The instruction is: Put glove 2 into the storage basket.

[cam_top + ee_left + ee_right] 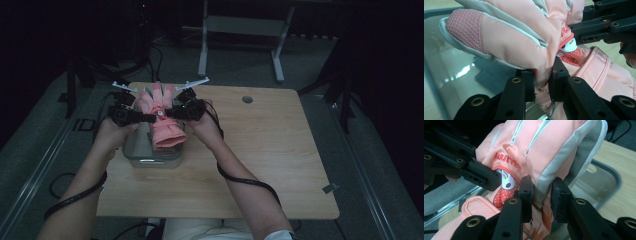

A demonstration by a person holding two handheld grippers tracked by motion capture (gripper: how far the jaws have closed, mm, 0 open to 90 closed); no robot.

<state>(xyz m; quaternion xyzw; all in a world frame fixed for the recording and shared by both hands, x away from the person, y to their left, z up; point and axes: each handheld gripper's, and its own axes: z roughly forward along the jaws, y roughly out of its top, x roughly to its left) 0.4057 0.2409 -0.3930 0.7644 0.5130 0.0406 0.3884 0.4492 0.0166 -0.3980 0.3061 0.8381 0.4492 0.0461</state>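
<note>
Over the clear tub point(150, 159) hangs a pink glove point(165, 131), pinched at one side by the left claw point(543, 83) and at the other by the right claw point(541, 200) — both clamped on fabric. Next, probably, lowering it into the tub on the desk point(260, 150) — evenly.

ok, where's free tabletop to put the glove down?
Bare wood spans the table right of the clear container, out to the grommet hole, plus the strip along the near edge. It is crowded far left: both grippers clamp the pink glove above the container.
</note>
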